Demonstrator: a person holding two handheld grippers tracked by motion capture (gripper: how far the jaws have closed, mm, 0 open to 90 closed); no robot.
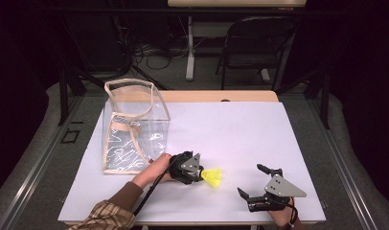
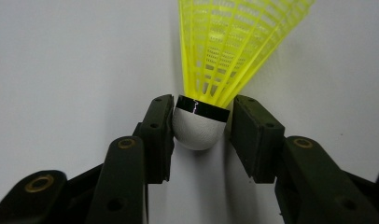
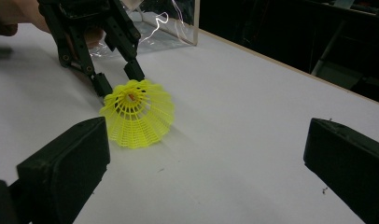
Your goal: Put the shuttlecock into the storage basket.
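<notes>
A yellow plastic shuttlecock (image 1: 212,177) lies on its side on the white worktop (image 1: 240,134), at about 6 o'clock of the sheet's centre and close to the near edge. Its white rounded cork points to 9 o'clock in the high view and its mesh skirt flares toward 3 o'clock.

The left gripper (image 1: 200,171) comes in from the 9 o'clock side, held in a hand (image 1: 152,170) whose plaid sleeve enters from the bottom edge. In the left gripper view the two black jaws stand on either side of the cork (image 2: 198,129), just below its black band: the left-hand jaw touches the cork, while a narrow gap shows between the cork and the right-hand jaw. So the jaws are around the cork, nearly together but not clamped on it. The skirt (image 2: 234,42) rises to 12 o'clock in that view.

The right gripper (image 1: 254,181) rests low on the worktop at about 4 o'clock of the shuttlecock, well apart from it, with its jaws spread wide and nothing between them. In the right gripper view the shuttlecock (image 3: 138,114) lies ahead at about 11 o'clock, its open skirt turned toward the camera, with the left gripper (image 3: 114,80) behind it.

A clear plastic bag (image 1: 133,127) with beige trim and handles stands upright at 10 o'clock of the shuttlecock, near the left hand. Beyond the worktop, at 12 o'clock, a dark folding chair (image 1: 257,45) stands on the floor
</notes>
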